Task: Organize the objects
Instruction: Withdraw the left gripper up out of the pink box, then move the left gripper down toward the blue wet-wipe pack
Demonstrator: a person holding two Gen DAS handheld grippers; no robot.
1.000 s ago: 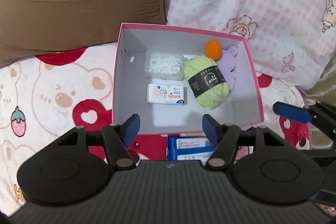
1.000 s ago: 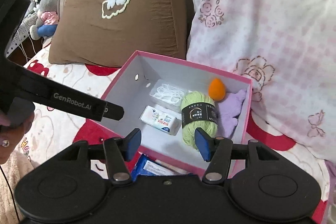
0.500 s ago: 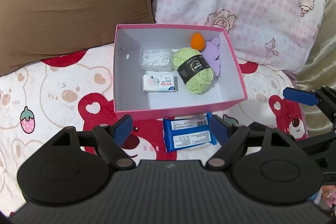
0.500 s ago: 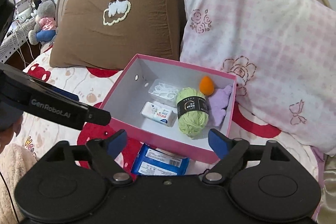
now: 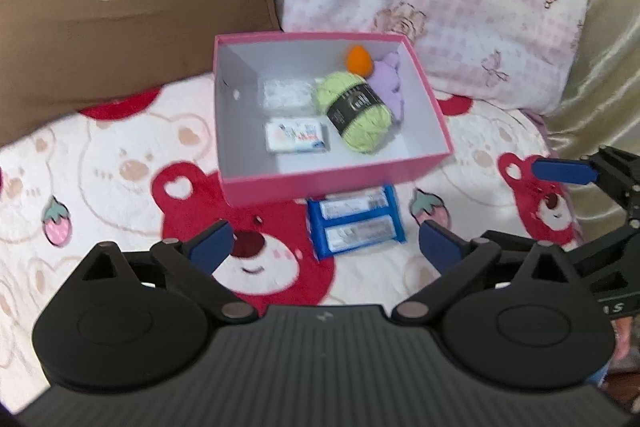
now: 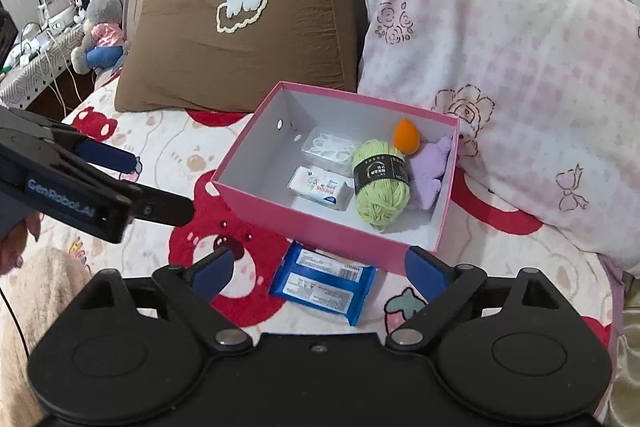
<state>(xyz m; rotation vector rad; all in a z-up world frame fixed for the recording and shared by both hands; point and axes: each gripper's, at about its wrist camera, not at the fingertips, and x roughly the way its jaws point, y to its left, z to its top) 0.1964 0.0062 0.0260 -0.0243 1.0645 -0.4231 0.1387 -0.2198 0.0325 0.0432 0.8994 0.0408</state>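
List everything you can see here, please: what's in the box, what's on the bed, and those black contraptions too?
box: one, pink outside, white inside, open, on the blanket before the pillows
yarn: one, light green with a black band, in the box
sponge: one, orange, egg-shaped, at the box's back
cloth: one, lilac, along the box's right wall
clear case: one, white bits inside, in the box
tissue pack: one, white, in the box, nearer than the case
blue packet: one, on the blanket outside the box's near wall
pillows: two, brown and pink check
blanket: one, cream with red bears
plush toys: far left, count unclear
left gripper: black, blue fingers, open, empty
right gripper: likewise
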